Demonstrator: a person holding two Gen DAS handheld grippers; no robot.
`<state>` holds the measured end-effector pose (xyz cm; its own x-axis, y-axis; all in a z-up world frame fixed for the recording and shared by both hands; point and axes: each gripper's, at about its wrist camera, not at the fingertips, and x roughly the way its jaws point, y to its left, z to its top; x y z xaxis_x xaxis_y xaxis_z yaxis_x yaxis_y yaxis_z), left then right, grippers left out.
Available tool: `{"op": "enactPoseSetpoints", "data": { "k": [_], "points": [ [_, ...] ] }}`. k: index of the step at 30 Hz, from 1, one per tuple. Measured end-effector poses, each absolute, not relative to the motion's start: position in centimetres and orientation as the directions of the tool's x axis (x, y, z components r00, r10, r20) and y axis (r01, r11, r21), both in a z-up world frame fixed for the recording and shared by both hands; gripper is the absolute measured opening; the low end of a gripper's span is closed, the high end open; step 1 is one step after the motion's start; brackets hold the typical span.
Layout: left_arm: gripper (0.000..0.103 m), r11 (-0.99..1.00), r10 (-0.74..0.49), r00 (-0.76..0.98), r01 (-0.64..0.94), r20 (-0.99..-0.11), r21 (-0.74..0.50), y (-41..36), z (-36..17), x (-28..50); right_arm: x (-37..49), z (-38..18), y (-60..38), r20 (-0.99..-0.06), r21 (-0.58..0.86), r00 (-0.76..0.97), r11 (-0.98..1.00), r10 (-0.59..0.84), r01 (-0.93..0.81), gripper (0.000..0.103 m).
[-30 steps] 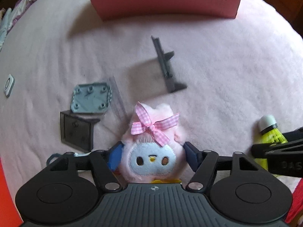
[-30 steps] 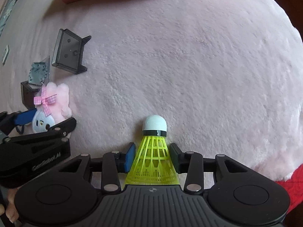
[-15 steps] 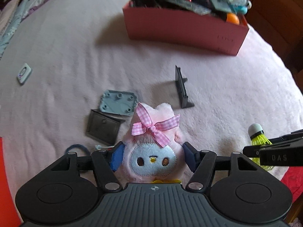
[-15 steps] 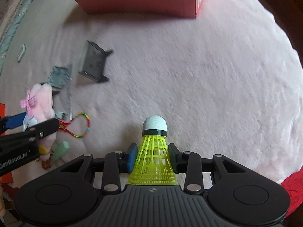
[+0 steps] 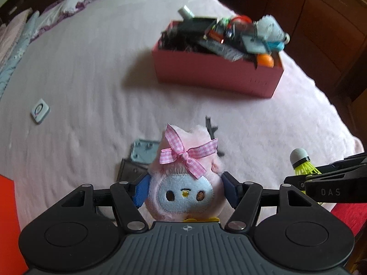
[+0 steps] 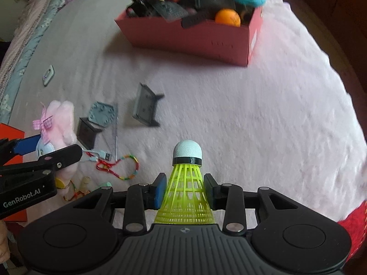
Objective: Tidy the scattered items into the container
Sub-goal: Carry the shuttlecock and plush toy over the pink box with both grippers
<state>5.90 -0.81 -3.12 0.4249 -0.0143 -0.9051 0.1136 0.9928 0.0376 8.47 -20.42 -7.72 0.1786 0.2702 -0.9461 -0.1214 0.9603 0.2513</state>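
Both of my grippers have risen off the blanket since a second ago, and the pink box (image 5: 218,75), then cut off at the top edge, now sits fully in view at 12 o'clock, piled high with items.

My left gripper (image 5: 184,189) has its jaws closed about halfway onto the pink plush toy (image 5: 185,178); the blue pads press its sides and the checked bow faces up. My right gripper (image 6: 184,191) has its jaws closed narrowly on the skirt of the yellow shuttlecock (image 6: 186,183), white cork tip pointing away from me.

Left on the pink blanket (image 6: 263,119): a grey bracket (image 6: 145,108) standing on edge at 11 o'clock of the right wrist view, a blue-grey plate (image 6: 102,113) just left of it touching a dark panel (image 6: 86,133), a USB cable (image 6: 98,155) and a beaded string (image 6: 123,167) at 9 o'clock, and a small white square device (image 5: 40,110) well apart at 10 o'clock in the left view.
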Motion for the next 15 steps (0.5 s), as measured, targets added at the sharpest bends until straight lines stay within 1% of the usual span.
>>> {"op": "enactPoseSetpoints", "data": {
  "k": [7, 15],
  "points": [
    [0.065, 0.993, -0.040, 0.472, 0.117, -0.880, 0.018, -1.7, -0.6, 8.2, 10.5, -5.1, -21.3, -0.928, 0.258, 0.239, 0.956, 0.285, -0.138, 0.038],
    [0.065, 0.996, -0.043, 0.510, 0.094, -0.859, 0.006, -2.1, 0.7, 12.4, 14.1, -3.1, -23.3, -0.905, 0.284, 0.302, 0.954, 0.300, -0.098, 0.038]
  ]
}}
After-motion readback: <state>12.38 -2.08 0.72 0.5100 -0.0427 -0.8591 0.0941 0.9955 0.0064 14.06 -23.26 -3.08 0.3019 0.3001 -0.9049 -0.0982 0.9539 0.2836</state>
